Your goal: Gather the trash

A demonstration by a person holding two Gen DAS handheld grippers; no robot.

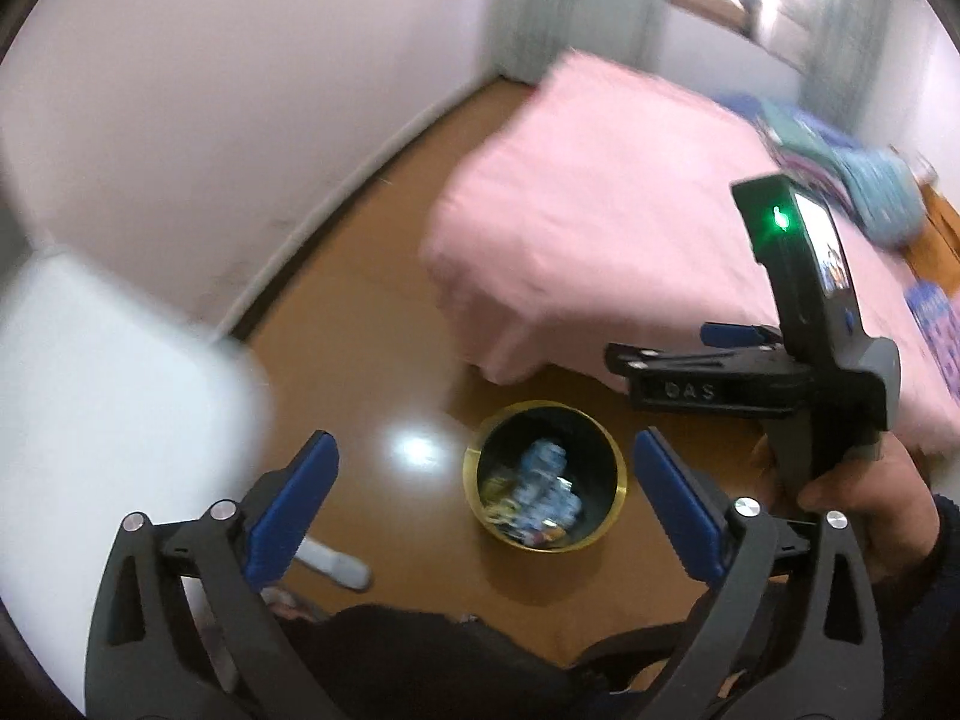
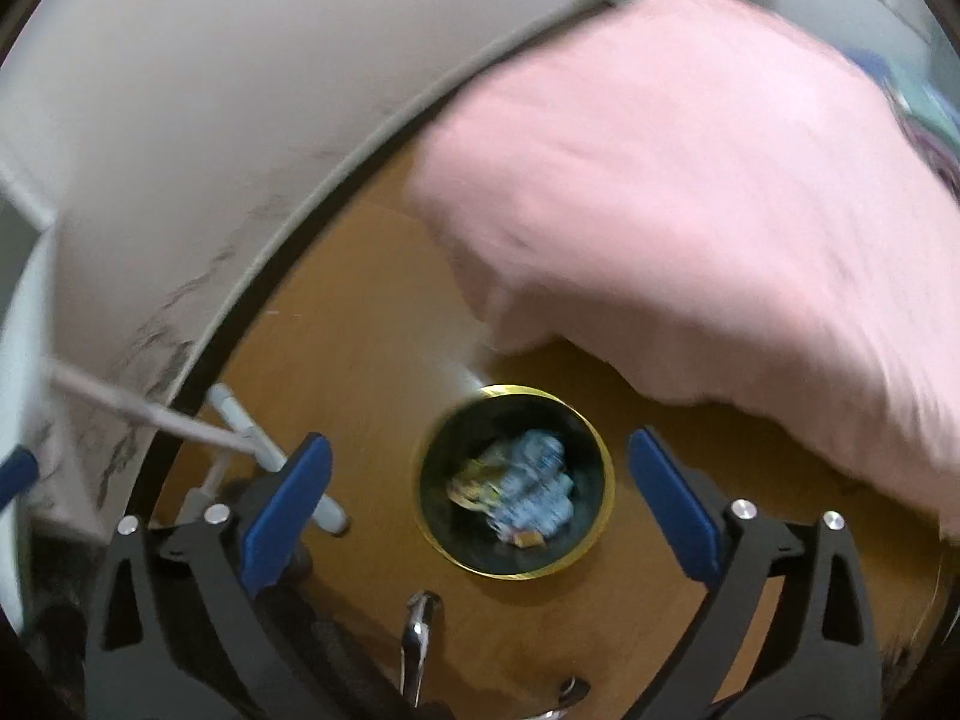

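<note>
Below you, the glossy brown floor (image 2: 360,336) carries a round black bin (image 2: 516,480) with a gold rim, crumpled wrappers (image 2: 528,492) lying inside it. Just behind the bin stands the pink-covered bed (image 2: 720,210); to the bin's left, a white-legged stand (image 2: 240,420) rests on the floor.

A bedroom in a home. A bed (image 1: 600,210) under a pink sheet fills the right side, with folded clothes (image 1: 864,180) lying at its far end. The floor (image 1: 372,372) is glossy brown wood, meeting plain white walls (image 1: 240,90). Curtains (image 1: 576,6) hang by a bright window, and a small bin (image 1: 612,504) stands beside the bed.
</note>
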